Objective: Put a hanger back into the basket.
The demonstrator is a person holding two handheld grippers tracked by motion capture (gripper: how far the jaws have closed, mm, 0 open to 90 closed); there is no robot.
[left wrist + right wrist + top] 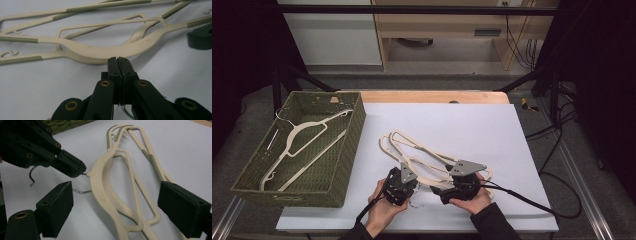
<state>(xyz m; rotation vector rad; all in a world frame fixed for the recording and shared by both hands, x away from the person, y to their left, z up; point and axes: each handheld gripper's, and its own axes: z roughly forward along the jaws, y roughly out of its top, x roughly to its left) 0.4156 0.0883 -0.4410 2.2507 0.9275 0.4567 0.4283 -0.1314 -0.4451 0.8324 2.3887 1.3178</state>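
A white-topped table point(472, 120) carries cream hangers point(422, 150) and a woven basket point(347, 160).

The high view looks down on the whole tabletop point(452, 120) from 6 o'clock. Both gripper views sit low and close, sharing the cream hangers point(100, 50) point(105, 182).

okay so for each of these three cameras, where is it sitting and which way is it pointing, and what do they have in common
High view: above the person's side, looking forward and down on the white table; basket, both hands and claws at the bottom.
Left gripper view: rides the left claw, looking low along its shut jaws at the cream hangers.
Right gripper view: rides the right claw, looking between its open jaws at the hangers; the left claw enters top left, pinching a wire hook.
Shared: all three views show the hangers on the white table.
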